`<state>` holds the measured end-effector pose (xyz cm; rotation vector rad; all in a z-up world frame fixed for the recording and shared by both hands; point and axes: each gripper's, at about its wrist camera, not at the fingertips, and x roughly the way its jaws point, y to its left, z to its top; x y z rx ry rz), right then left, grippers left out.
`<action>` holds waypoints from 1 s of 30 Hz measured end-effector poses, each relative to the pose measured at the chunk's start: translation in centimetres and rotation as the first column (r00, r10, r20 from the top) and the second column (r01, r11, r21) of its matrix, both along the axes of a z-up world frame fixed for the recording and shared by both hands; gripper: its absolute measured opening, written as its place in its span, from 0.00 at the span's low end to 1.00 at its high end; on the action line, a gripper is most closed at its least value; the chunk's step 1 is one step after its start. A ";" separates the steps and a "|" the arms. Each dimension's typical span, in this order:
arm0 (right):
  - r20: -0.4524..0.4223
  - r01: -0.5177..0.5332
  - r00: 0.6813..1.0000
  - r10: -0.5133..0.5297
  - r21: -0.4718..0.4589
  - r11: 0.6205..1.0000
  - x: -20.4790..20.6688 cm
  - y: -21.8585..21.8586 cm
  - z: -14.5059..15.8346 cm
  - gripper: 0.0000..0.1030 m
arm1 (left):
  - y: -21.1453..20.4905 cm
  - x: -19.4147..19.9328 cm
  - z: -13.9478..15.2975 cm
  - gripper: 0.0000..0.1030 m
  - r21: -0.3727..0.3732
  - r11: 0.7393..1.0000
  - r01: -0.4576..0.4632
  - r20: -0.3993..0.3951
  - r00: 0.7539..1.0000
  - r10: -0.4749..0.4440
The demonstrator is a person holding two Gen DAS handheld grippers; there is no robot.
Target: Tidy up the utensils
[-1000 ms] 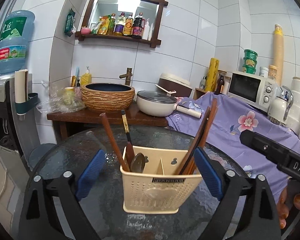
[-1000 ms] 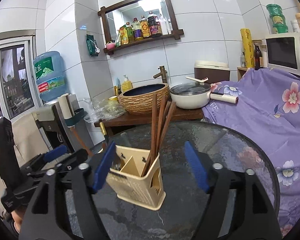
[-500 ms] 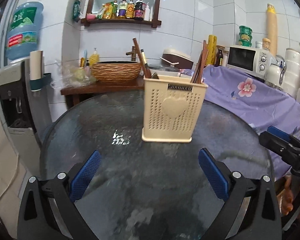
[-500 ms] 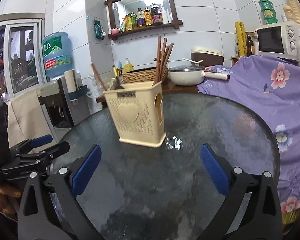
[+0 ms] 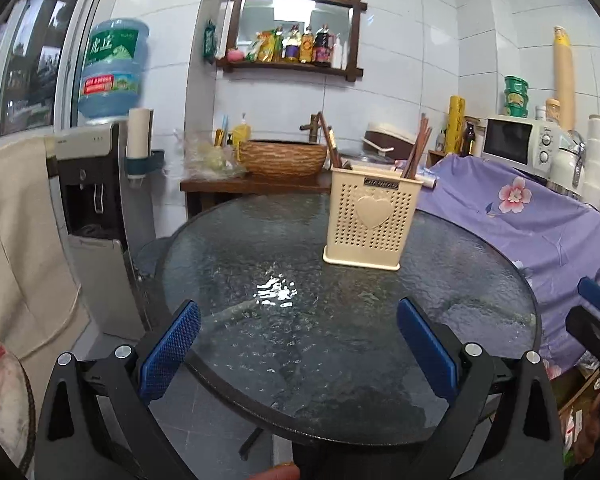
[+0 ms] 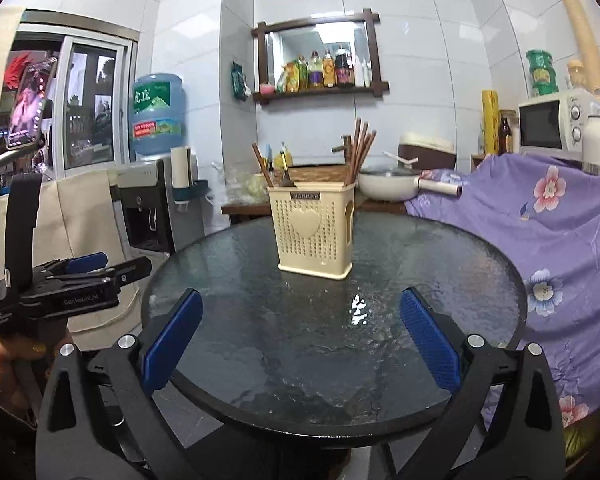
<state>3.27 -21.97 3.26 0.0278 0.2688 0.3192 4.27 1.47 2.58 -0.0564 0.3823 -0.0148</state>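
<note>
- Cream perforated utensil holder (image 5: pixel 374 222) standing upright on the round glass worktop (image 5: pixel 340 360), toward its far side, well apart from both tools.
- Probably light, stiff plastic; likely to slide on smooth glass if nudged, and to tip if pushed high up.
- Chopsticks (image 6: pixel 359 152) bunched in the right-hand compartment, long axis near vertical, tips fanned up and leaning slightly right.
- Darker-handled utensils (image 6: pixel 269 166) in the left compartment, leaning left.
- Thin, rigid, smooth sticks; best pinched on the exposed upper shafts.
- Left tool (image 5: pixel 298 354) spread wide, nothing between the pads.
- Right tool (image 6: pixel 300 350) likewise spread wide and empty, having just been opening.
</note>
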 end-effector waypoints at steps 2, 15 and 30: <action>0.028 -0.002 1.000 0.001 0.010 1.000 -1.0 0.0 0.6 0.94 | -0.6 -1.0 0.6 0.94 0.024 1.000 0.008 0.028 1.000 -0.009; 0.044 0.010 0.999 -0.011 0.015 1.000 -3.2 -0.4 0.7 0.94 | -1.9 -2.9 0.7 0.94 0.029 0.998 0.057 0.040 0.998 -0.058; 0.036 0.020 0.999 -0.020 0.008 1.000 -3.2 -0.1 0.3 0.94 | -2.0 -3.5 0.2 0.94 0.033 0.998 0.050 0.029 0.998 -0.051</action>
